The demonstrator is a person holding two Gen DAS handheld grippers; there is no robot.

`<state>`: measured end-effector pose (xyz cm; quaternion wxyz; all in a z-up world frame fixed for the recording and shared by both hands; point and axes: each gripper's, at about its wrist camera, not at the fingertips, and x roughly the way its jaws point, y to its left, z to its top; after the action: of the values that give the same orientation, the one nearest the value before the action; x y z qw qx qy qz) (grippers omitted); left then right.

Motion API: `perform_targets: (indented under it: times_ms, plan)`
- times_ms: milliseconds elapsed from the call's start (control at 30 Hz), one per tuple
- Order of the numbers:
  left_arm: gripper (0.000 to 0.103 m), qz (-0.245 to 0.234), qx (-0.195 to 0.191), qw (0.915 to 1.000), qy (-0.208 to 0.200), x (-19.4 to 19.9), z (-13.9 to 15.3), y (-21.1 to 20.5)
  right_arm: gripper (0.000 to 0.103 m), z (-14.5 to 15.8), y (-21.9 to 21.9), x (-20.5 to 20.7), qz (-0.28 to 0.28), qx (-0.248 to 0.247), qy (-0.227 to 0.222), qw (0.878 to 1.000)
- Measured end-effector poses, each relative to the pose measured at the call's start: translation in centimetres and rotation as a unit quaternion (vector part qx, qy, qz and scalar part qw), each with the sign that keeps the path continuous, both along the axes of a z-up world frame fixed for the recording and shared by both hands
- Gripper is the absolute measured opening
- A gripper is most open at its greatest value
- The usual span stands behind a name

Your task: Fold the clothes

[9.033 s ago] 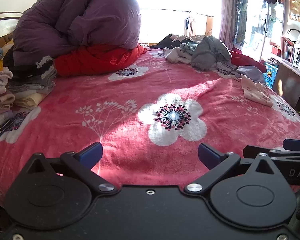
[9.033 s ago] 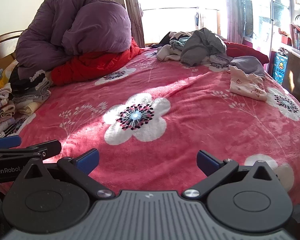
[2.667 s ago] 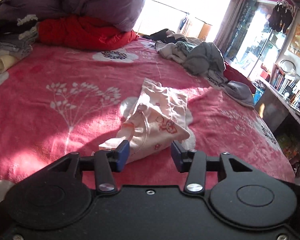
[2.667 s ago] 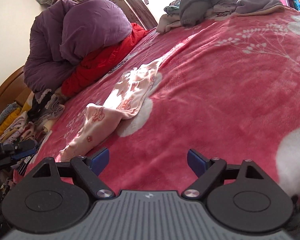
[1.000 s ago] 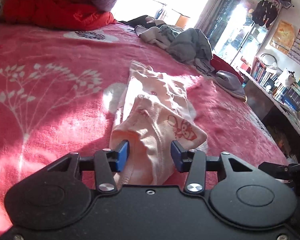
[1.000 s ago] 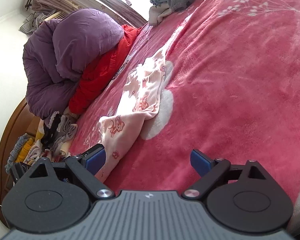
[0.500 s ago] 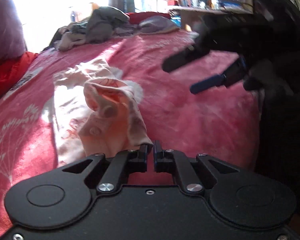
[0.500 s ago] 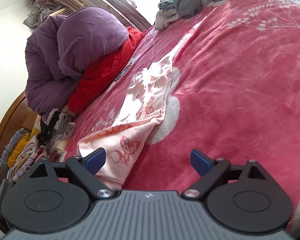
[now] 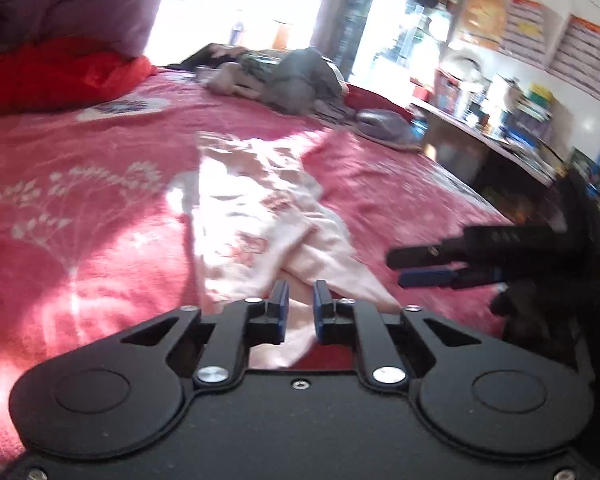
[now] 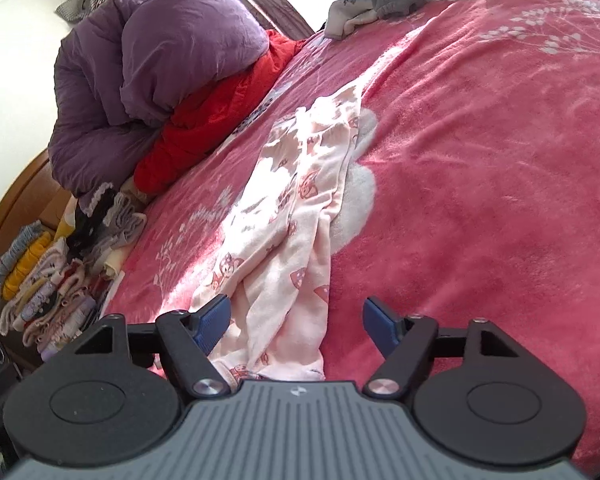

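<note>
A pale pink child's garment (image 9: pixel 252 216) with a fox print lies lengthwise on the pink flowered blanket (image 9: pixel 80 200). Its near end reaches under both grippers. My left gripper (image 9: pixel 300 300) sits low over that end. Its jaws are opening, a narrow gap shows between them, and loose pink cloth lies in the gap. The right wrist view has the same garment (image 10: pixel 300 184) running from the middle of the blanket (image 10: pixel 480 160) to my right gripper (image 10: pixel 296 316). Its jaws are wide and closing, with the cloth's end between them, unpinched. The right gripper (image 9: pixel 398 269) also shows at the right of the left wrist view.
A purple duvet (image 10: pixel 160 60) and a red quilt (image 10: pixel 220 120) are heaped at the bed's head. Folded clothes (image 10: pixel 40 292) are stacked along the left edge. Unfolded clothes (image 9: pixel 292 76) are piled at the far side. A cluttered desk (image 9: pixel 500 128) stands right of the bed.
The left gripper was shut on the garment's bunched end half a second ago; its jaws have since parted and the cloth lies flatter. The right jaws have narrowed, with the garment's end between them.
</note>
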<state>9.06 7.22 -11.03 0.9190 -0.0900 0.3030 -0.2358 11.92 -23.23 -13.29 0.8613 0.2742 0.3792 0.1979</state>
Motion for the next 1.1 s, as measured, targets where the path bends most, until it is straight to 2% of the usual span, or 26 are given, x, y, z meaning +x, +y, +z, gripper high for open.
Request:
perform_targets:
  times_ms: [33, 100, 233, 267, 300, 333, 367, 433, 467, 533, 567, 600, 667, 700, 733, 767, 833, 900, 967, 1000, 1100]
  plan:
    - [0.028, 0.019, -0.004, 0.9997, 0.012, 0.5, -0.2, 0.6, 0.073, 0.0, 0.6, 0.0, 0.008, -0.012, -0.002, 1.0]
    - [0.052, 0.052, 0.0, 0.9983, 0.027, 1.4, -0.7, 1.3, 0.073, 0.0, 1.8, 0.1, 0.019, -0.039, -0.002, 0.999]
    - [0.055, 0.053, -0.01, 0.9958, 0.073, 2.8, -2.1, 1.5, 0.076, -1.1, 3.3, 0.5, 0.034, -0.071, 0.021, 0.997]
    - [0.054, 0.05, 0.002, 0.996, 0.074, 2.8, -2.4, 1.0, 0.075, -1.2, 3.6, 0.4, 0.038, -0.078, 0.021, 0.996]
    - [0.036, 0.047, 0.013, 0.9959, 0.076, 2.8, -2.7, 0.6, 0.071, -1.2, 4.0, 0.3, 0.046, -0.088, 0.018, 0.995]
    - [0.021, 0.041, 0.017, 0.9956, 0.083, 2.9, -3.0, 0.2, 0.055, -1.2, 4.4, 0.2, 0.055, -0.097, 0.016, 0.994]
    - [0.01, 0.038, 0.02, 0.9952, 0.088, 2.8, -3.2, -0.1, 0.036, -1.2, 4.6, 0.1, 0.059, -0.106, 0.015, 0.992]
    - [0.006, 0.035, 0.016, 0.9954, 0.088, 2.5, -3.2, -0.5, 0.022, -1.1, 4.5, -0.2, 0.064, -0.112, 0.005, 0.992]
    - [0.004, 0.031, 0.007, 0.9955, 0.089, 2.4, -3.0, -0.6, 0.02, -0.7, 4.2, -0.3, 0.059, -0.113, -0.004, 0.992]
    - [0.003, 0.013, -0.021, 0.9958, 0.088, 1.8, -2.3, -0.8, 0.02, 0.4, 3.0, -0.7, 0.035, -0.125, -0.028, 0.991]
    - [0.003, 0.004, -0.023, 0.9963, 0.083, 1.2, -1.7, -1.1, 0.02, 0.7, 2.4, -0.7, 0.032, -0.128, -0.029, 0.991]
    - [0.003, -0.001, -0.014, 0.9968, 0.079, 0.8, -1.3, -1.5, 0.02, 1.0, 1.7, -0.7, 0.03, -0.13, -0.029, 0.991]
    - [0.006, -0.017, 0.008, 0.9968, 0.078, 0.2, -0.9, -1.9, 0.023, 0.2, 1.4, -0.4, 0.065, -0.127, 0.006, 0.99]
    - [0.02, -0.022, 0.011, 0.996, 0.086, 0.3, -1.0, -1.9, 0.028, -0.2, 1.5, -0.5, 0.08, -0.135, 0.018, 0.987]
    - [0.031, -0.021, 0.014, 0.9956, 0.09, 0.3, -1.0, -1.7, 0.038, -0.3, 1.8, -0.9, 0.087, -0.156, 0.015, 0.984]
    - [0.047, -0.005, 0.013, 0.9965, 0.083, 0.4, -0.8, -1.2, 0.051, -0.1, 1.8, -1.3, 0.088, -0.166, 0.006, 0.982]
    - [0.048, 0.016, -0.005, 0.9973, 0.072, 0.7, -0.2, -0.3, 0.068, 0.6, 0.7, -1.8, 0.074, -0.144, -0.011, 0.987]
    - [0.048, 0.042, -0.03, 0.9968, 0.061, 1.3, 0.2, 0.6, 0.07, 1.0, -1.1, -1.8, 0.04, -0.103, -0.02, 0.994]
    - [0.048, 0.059, -0.038, 0.9961, 0.053, 2.3, 0.3, 0.5, 0.069, 1.1, -3.0, -1.3, -0.001, -0.059, -0.027, 0.998]
    - [0.048, 0.068, -0.038, 0.9958, 0.05, 2.9, 0.3, 0.3, 0.068, 1.2, -3.6, -0.8, -0.02, -0.053, -0.035, 0.998]
    - [0.047, 0.085, -0.06, 0.993, 0.057, 5.4, 0.1, -0.1, 0.06, 1.4, -4.0, 1.4, -0.049, -0.078, -0.063, 0.994]
